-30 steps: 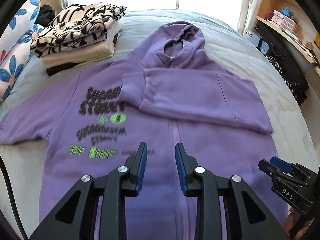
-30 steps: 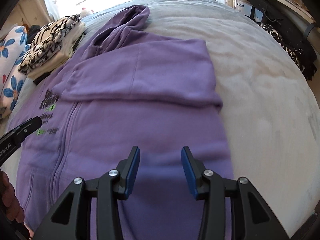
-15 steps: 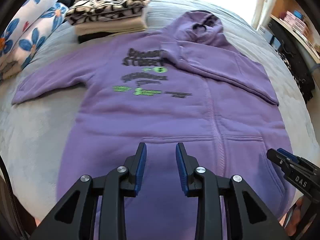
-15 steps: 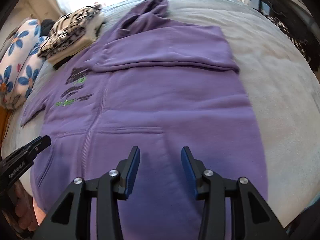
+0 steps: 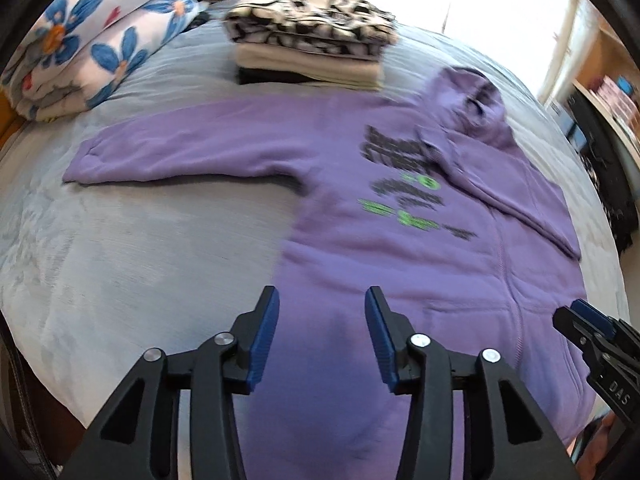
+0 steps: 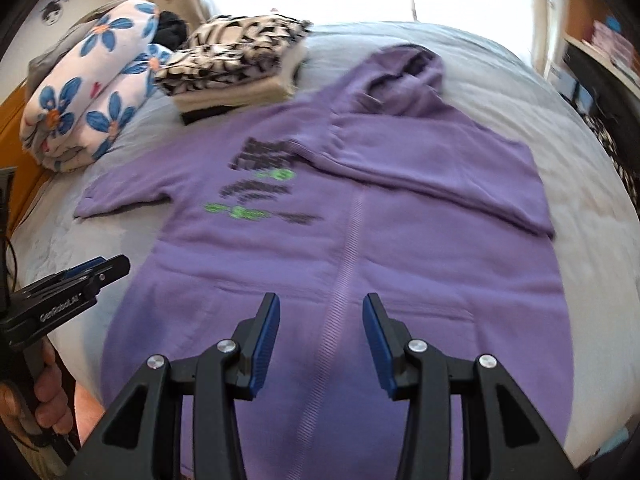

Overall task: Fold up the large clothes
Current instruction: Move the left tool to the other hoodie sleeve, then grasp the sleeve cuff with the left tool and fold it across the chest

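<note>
A purple hoodie (image 5: 360, 248) (image 6: 360, 248) with black and green print lies flat, front up, on the grey bed. Its right sleeve (image 6: 440, 168) is folded across the chest; its left sleeve (image 5: 180, 152) stretches out to the left. My left gripper (image 5: 322, 320) hovers above the hem's left side, its jaws opening with nothing between them. My right gripper (image 6: 320, 320) hangs over the zip near the hem, open and holding nothing. Each gripper shows at the edge of the other's view, as the right gripper (image 5: 592, 332) and the left gripper (image 6: 80, 284).
A stack of folded clothes (image 5: 312, 44) with a black-and-white top sits beyond the hoodie. A rolled floral quilt (image 5: 92, 40) lies at the far left. Shelves (image 5: 608, 92) and dark items line the right side. The grey bed (image 5: 120, 260) is bare left of the hoodie's body.
Both grippers have pulled back toward the hem and shifted left, so the whole hoodie and its outstretched sleeve show. The left jaws stand wider than before.
</note>
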`<action>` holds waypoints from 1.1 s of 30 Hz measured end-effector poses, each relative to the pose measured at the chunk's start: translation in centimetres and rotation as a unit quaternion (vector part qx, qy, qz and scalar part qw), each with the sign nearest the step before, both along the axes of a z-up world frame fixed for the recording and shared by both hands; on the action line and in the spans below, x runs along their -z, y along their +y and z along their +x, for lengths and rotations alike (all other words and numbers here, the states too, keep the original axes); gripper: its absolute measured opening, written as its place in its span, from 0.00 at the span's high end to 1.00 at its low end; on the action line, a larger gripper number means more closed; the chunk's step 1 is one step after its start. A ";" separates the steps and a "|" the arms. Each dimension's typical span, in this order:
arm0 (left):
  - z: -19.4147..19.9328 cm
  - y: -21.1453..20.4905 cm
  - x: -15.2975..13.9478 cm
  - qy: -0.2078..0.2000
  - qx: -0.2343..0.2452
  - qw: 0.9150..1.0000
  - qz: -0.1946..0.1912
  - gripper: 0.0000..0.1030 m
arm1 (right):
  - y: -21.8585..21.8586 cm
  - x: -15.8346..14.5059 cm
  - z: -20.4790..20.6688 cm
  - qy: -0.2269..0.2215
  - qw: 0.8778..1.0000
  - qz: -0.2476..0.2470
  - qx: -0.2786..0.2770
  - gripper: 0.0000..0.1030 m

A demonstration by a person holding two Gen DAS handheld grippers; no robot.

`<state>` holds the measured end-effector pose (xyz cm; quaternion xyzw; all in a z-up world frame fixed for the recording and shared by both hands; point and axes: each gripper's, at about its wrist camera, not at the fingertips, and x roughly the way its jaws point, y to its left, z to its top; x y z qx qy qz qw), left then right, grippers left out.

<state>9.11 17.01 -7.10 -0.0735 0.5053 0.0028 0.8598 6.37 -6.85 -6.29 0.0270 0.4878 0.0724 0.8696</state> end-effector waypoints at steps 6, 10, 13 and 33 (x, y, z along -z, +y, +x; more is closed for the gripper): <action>2.1 7.2 0.7 -0.016 -0.039 0.999 -0.025 0.46 | 5.0 -0.1 3.4 -0.015 1.000 0.003 -0.021 0.54; 3.9 12.1 1.8 -0.017 -0.063 0.996 -0.067 0.46 | 7.9 0.2 5.6 -0.022 0.999 0.005 -0.025 0.54; 5.2 16.0 3.0 -0.019 -0.081 0.991 -0.105 0.46 | 10.2 0.4 6.9 -0.027 0.999 0.004 -0.037 0.54; 13.4 31.3 10.1 -0.015 -0.231 0.956 -0.182 0.89 | 14.0 4.2 9.1 0.011 0.999 -0.015 -0.050 0.54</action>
